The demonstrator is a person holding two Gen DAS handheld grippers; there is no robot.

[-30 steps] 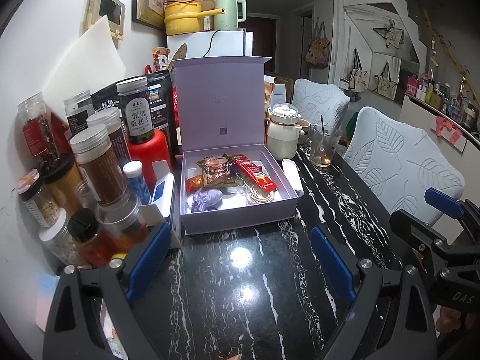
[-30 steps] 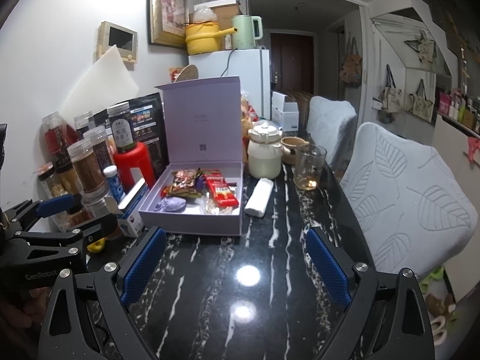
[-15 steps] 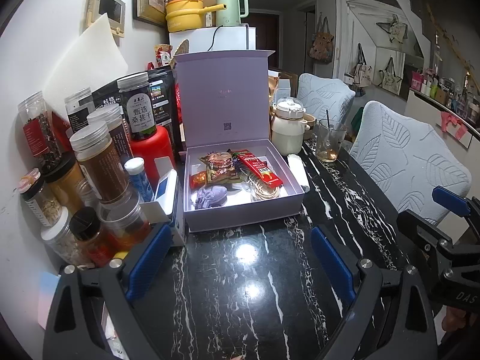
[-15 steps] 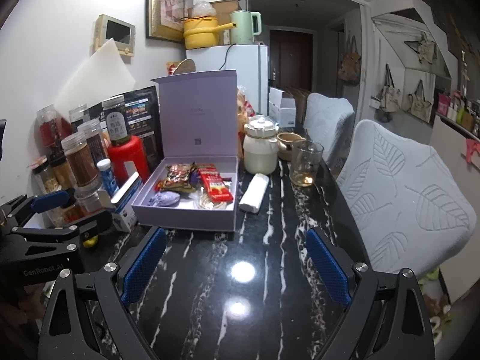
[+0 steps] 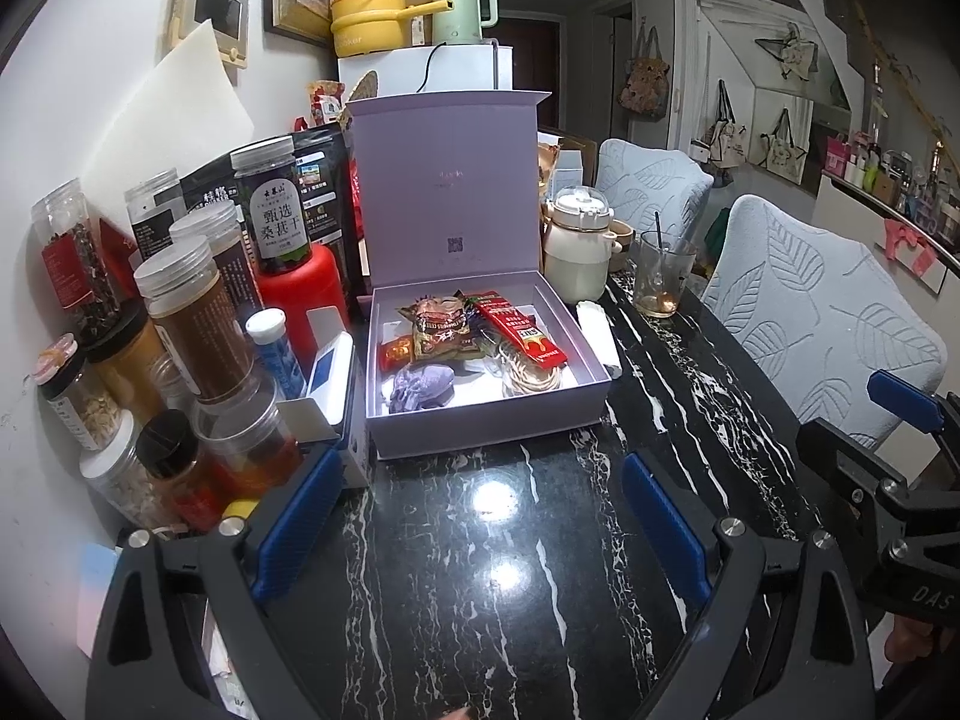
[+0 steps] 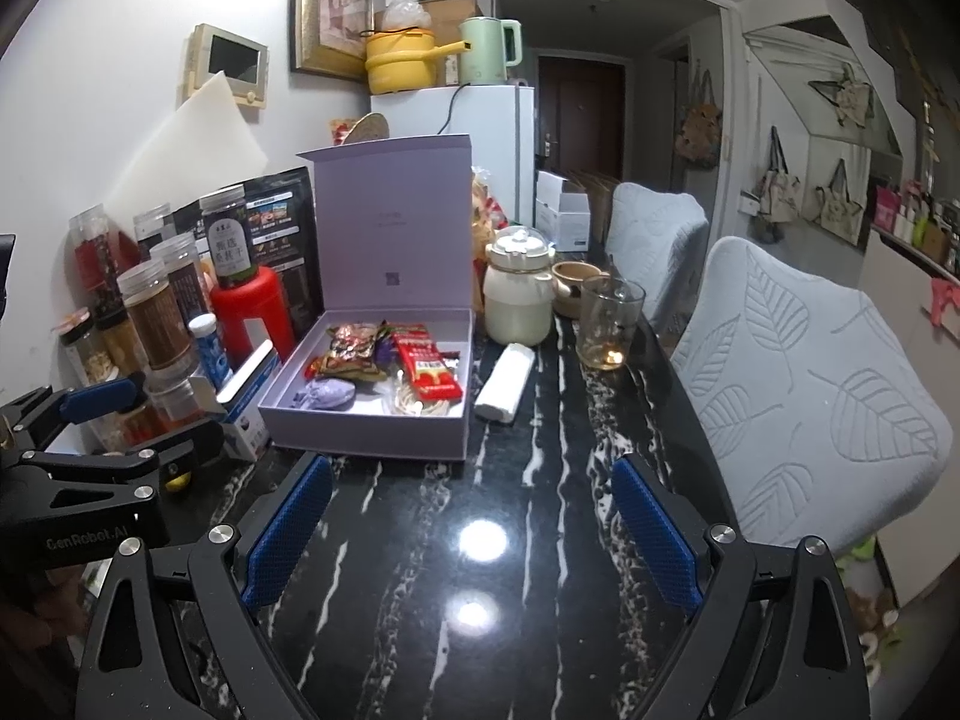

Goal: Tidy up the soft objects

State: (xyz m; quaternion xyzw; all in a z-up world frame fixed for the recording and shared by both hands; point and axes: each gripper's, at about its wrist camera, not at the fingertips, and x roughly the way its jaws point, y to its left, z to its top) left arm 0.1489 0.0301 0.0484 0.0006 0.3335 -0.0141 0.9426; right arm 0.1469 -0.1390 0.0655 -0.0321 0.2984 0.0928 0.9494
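An open lilac box [image 5: 480, 426] [image 6: 366, 429] stands on the black marble table with its lid upright. Inside lie a purple soft pouch [image 5: 420, 387] [image 6: 327, 394], a brown snack packet [image 5: 441, 330] [image 6: 354, 351], a red packet [image 5: 522, 333] [image 6: 429, 369], a small orange sweet [image 5: 396, 354] and a coil of beige cord [image 5: 531, 375]. My left gripper [image 5: 480, 525] is open and empty, short of the box. My right gripper [image 6: 471, 531] is open and empty, nearer the table edge.
Jars and bottles [image 5: 180, 312] crowd the left wall, with a red canister [image 5: 303, 294]. A white rolled cloth [image 6: 507, 381], a cream pot [image 6: 519, 294] and a glass [image 6: 609, 321] stand right of the box. Leaf-patterned chairs [image 6: 810, 384] line the right side.
Both grippers have drawn back and slightly up from the box; it looks smaller and farther. Both stay open. Nothing in the box has moved.
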